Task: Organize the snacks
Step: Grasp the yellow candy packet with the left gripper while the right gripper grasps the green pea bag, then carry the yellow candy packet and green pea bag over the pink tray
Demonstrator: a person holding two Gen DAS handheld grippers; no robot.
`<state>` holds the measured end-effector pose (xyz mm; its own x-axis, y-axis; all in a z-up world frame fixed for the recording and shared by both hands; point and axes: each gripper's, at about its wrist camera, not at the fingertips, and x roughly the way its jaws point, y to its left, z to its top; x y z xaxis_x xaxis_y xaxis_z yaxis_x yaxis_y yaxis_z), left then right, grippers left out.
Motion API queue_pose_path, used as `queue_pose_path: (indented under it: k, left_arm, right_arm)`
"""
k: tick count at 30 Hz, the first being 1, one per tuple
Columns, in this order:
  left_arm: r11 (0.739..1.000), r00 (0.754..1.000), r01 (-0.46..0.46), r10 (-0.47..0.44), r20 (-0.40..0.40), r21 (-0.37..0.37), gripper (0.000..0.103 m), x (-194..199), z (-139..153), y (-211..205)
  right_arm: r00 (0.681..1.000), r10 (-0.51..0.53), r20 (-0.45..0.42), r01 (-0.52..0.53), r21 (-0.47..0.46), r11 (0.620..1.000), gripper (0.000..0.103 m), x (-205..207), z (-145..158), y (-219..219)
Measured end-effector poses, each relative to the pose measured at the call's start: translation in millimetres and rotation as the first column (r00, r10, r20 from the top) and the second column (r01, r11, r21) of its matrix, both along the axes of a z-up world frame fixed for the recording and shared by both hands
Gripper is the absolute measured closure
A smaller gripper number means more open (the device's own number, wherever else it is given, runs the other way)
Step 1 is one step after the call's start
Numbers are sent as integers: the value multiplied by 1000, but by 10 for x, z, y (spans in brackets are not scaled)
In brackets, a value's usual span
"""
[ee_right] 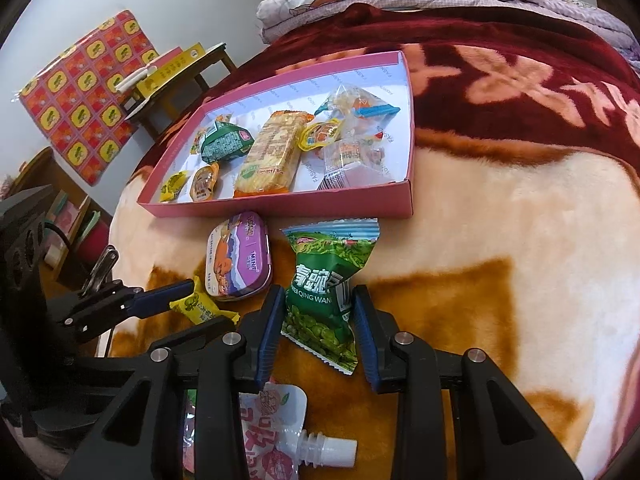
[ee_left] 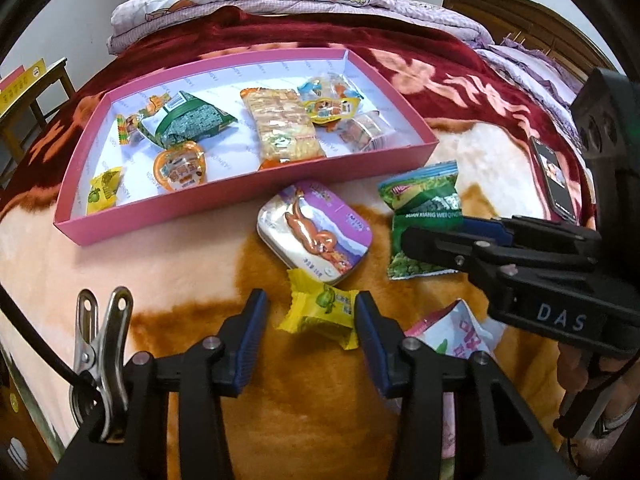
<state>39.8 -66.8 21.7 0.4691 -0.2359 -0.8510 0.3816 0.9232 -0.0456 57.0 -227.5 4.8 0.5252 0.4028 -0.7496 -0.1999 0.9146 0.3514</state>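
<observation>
On the fleece blanket a small yellow candy (ee_left: 320, 314) lies between the blue pads of my left gripper (ee_left: 310, 320). The right pad touches its wrapper, the left pad stands a little clear, so the jaws are open around it. My right gripper (ee_right: 318, 312) is shut on a green pea bag (ee_right: 328, 280), both pads pressing its waist. In the left wrist view that gripper (ee_left: 436, 236) reaches in from the right over the same bag (ee_left: 424, 204). Behind both, a pink box (ee_left: 240, 196) holds several snacks.
A purple mint tin (ee_left: 316, 232) lies between the candy and the box. A pink spouted pouch (ee_right: 276, 432) lies under my right gripper. A phone (ee_left: 554, 180) rests at the right, a folded quilt (ee_left: 280, 0) lies behind, and a wooden stool (ee_right: 176, 80) stands left of the bed.
</observation>
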Motion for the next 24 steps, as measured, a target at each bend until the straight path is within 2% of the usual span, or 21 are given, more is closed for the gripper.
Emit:
queue_pose_path:
  k: [3,4,7,24]
  left_arm:
    - [1000,1000,-6,6,13,11,58,-12,-4,-19]
    - [1000,1000,-2,2,17,9,64,-18,-3,-28]
    - [1000,1000,14,-14,17,-7,76,-51,1,-46]
    - [999,998,-19,22,52,-49,79,-59,156,120]
  right_arm:
    - [1000,1,3,-1,3,1000,68,-10,0,-7]
    - [1000,3,3,-3,3,1000,68,-12,0,-9]
    - [1000,3,1,-3,8,1000,68,-11,-1,-12]
    - [1000,3,13,-3,1,1000,68,-29,15,-9]
